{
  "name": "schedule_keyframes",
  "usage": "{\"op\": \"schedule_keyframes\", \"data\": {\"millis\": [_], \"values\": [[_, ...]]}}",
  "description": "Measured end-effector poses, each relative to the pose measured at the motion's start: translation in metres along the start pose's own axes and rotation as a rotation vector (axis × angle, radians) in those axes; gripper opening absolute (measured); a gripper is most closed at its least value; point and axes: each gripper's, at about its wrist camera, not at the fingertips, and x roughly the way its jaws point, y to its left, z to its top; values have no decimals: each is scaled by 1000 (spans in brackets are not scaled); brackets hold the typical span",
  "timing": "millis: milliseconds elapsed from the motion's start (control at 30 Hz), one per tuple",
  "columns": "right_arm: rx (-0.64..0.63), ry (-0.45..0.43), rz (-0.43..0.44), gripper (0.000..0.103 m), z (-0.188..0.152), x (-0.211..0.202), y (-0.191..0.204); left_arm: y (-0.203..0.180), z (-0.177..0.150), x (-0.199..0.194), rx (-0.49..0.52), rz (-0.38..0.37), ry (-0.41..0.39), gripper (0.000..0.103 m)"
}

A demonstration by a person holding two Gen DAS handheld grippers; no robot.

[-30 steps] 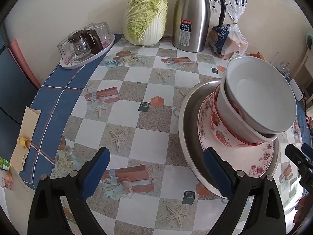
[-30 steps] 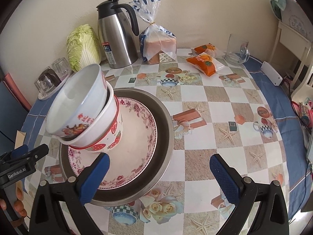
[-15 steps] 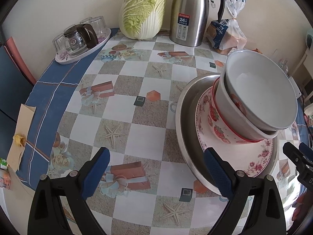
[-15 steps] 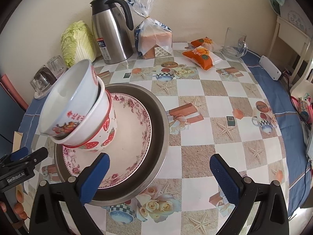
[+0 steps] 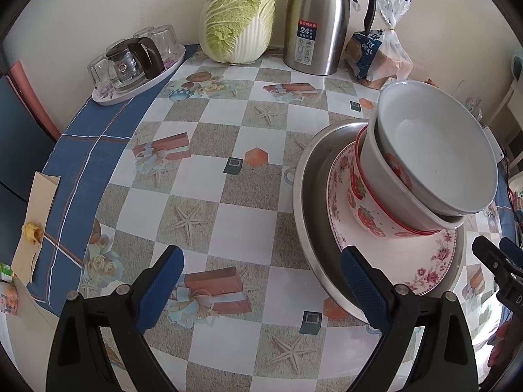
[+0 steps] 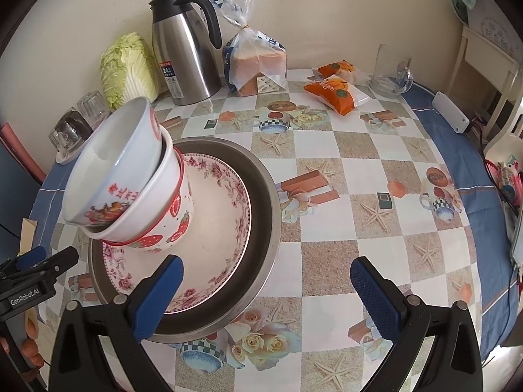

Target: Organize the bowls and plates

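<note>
A stack stands on the round table: a wide steel basin point(image 5: 307, 196) point(image 6: 261, 202), a pink floral plate point(image 5: 434, 254) point(image 6: 222, 222) in it, a strawberry bowl point(image 5: 362, 205) point(image 6: 173, 225) on the plate, and two white bowls point(image 5: 438, 153) point(image 6: 108, 170) nested on top, tilted. My left gripper point(image 5: 261, 284) is open above the tablecloth, left of the basin, its right finger over the basin's rim. My right gripper point(image 6: 268, 290) is open at the basin's near right edge, with nothing between its fingers. Each gripper shows at the edge of the other's view.
At the back stand a steel thermos point(image 5: 323, 19) point(image 6: 186, 49), a napa cabbage point(image 5: 238, 16) point(image 6: 127, 68) and a bread bag point(image 5: 379, 52) point(image 6: 255, 62). A tray of glasses point(image 5: 134, 65) sits back left. Orange snack packs point(image 6: 336, 91) and a glass mug point(image 6: 389, 72) lie back right.
Both grippers have drawn back a little from the stack and stayed open. The stack has not moved.
</note>
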Motion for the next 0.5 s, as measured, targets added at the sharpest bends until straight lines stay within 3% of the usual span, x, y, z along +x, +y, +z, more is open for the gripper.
{"op": "schedule_keyframes", "data": {"millis": [500], "values": [[-2, 4, -2, 103, -1, 1, -1, 1, -1, 2, -9, 1, 11, 97]]}}
